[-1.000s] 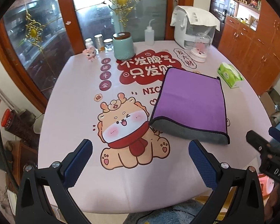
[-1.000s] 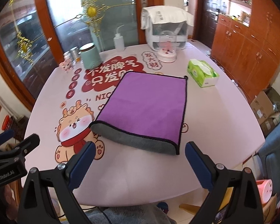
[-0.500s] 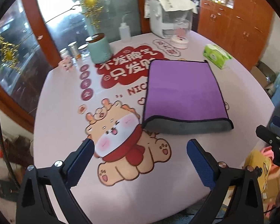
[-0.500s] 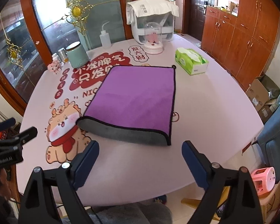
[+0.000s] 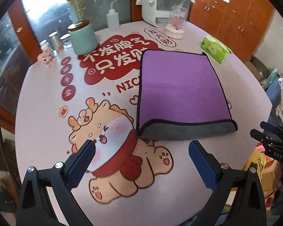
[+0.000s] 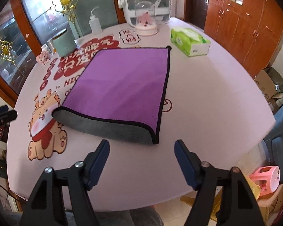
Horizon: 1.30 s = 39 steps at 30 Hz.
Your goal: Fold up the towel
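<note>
While held above the near edge of the table (image 5: 47, 94), spread wide and gripped nothing: left gripper (image 5: 141, 150) and right gripper (image 6: 141, 150) alike. Lay flat at frame centre, clear of both: purple towel (image 5: 179, 86) (image 6: 122, 82), folded over, long axis running from near edge toward upper frame, grey underside showing along the near fold.

Purple towel (image 6: 122, 86), grey underside, black edging
</note>
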Motion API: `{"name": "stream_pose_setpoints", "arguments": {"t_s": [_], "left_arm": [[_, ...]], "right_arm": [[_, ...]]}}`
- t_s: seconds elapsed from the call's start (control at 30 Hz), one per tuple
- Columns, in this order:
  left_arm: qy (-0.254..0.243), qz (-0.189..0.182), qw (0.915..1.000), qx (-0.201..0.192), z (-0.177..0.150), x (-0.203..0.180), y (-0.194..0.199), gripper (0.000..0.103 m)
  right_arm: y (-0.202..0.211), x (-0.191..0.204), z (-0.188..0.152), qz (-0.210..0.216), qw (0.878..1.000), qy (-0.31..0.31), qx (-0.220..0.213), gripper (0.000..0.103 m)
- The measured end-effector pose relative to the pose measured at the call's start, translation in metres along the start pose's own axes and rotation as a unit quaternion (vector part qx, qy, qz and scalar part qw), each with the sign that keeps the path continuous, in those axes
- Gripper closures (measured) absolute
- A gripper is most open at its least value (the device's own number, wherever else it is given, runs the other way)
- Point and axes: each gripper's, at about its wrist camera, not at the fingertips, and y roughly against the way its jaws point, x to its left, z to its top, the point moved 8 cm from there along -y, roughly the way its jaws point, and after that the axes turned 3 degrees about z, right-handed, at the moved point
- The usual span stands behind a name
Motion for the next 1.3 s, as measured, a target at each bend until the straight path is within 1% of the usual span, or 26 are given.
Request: {"name": "stream_pose_setpoints", "arguments": {"t_s": [0.07,0.2,0.33,0.5,0.63,0.83,1.0,1.07,1.13,1.17,1.23,1.3], "left_arm": [[-0.016,-0.002,0.9998,0.006,0.004,-0.001,-0.013,0.004],[-0.058,-0.008,0.9981,0.019,0.01,-0.006,-0.047,0.004],[-0.08,-0.03,0.9956,0.039,0.013,-0.011,-0.076,0.006],[-0.094,-0.044,0.9925,0.065,0.015,-0.011,-0.101,0.01],[-0.108,-0.058,0.9895,0.077,0.015,-0.012,-0.11,0.016],[-0.138,-0.079,0.9837,0.083,0.015,-0.017,-0.116,0.017],[-0.15,-0.094,0.9795,0.095,0.017,-0.021,-0.122,0.018],[-0.154,-0.1,0.9781,0.098,0.018,-0.022,-0.123,0.02],[-0.158,-0.105,0.9763,0.104,0.018,-0.022,-0.126,0.029],[-0.158,-0.107,0.9757,0.107,0.018,-0.022,-0.128,0.031],[-0.158,-0.111,0.9746,0.114,0.018,-0.022,-0.132,0.04],[-0.157,-0.118,0.9727,0.123,0.016,-0.021,-0.136,0.043]], "right_arm": [[-0.011,-0.003,0.0,0.008,1.0,0.003,0.01,0.04],[-0.031,-0.01,0.002,0.027,0.999,0.004,0.028,0.043],[-0.047,-0.014,0.005,0.05,0.998,0.012,0.038,0.043],[-0.062,-0.016,0.009,0.076,0.995,0.028,0.051,0.043],[-0.071,-0.017,0.01,0.096,0.992,0.04,0.066,0.053],[-0.081,-0.014,0.009,0.113,0.988,0.062,0.08,0.056],[-0.087,-0.013,0.008,0.123,0.985,0.075,0.093,0.065],[-0.089,-0.013,0.008,0.128,0.984,0.078,0.096,0.067],[-0.091,-0.012,0.008,0.13,0.983,0.082,0.099,0.068],[-0.091,-0.012,0.008,0.131,0.983,0.084,0.101,0.07],[-0.093,-0.012,0.008,0.134,0.982,0.086,0.105,0.072],[-0.093,-0.011,0.008,0.136,0.981,0.088,0.107,0.073]]}}
